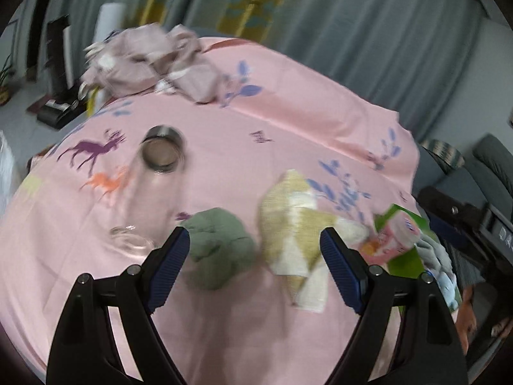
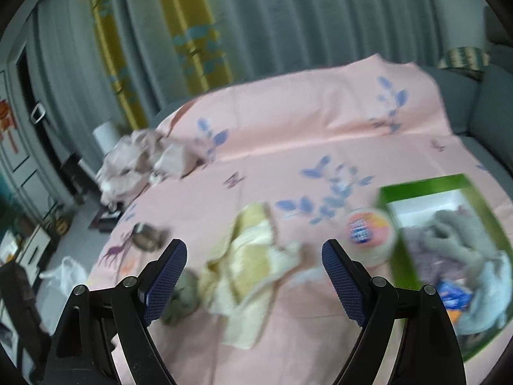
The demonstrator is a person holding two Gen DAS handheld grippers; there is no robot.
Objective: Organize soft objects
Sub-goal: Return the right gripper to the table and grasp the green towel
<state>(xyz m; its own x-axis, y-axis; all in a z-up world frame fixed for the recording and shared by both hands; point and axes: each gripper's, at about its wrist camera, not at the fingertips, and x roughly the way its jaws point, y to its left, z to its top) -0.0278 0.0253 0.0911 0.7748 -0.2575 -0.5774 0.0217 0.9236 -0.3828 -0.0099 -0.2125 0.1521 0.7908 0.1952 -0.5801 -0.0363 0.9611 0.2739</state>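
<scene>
Grippers: left gripper (image 1: 255, 247) was held with jaws wide apart, nothing clamped | right gripper (image 2: 253, 258) likewise spread, empty | green cloth (image 1: 218, 250) was seen between the left fingers, on the pink sheet (image 1: 288, 128) | yellow towel (image 2: 247, 263) was seen between the right fingers | green box (image 2: 426, 189) of cloths was seen just right of the right gripper.

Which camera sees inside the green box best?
The right wrist view: the green box faces the camera, open, with grey and blue soft things inside. The left wrist view catches only a corner of it at the right edge, partly behind a pink tub.
</scene>
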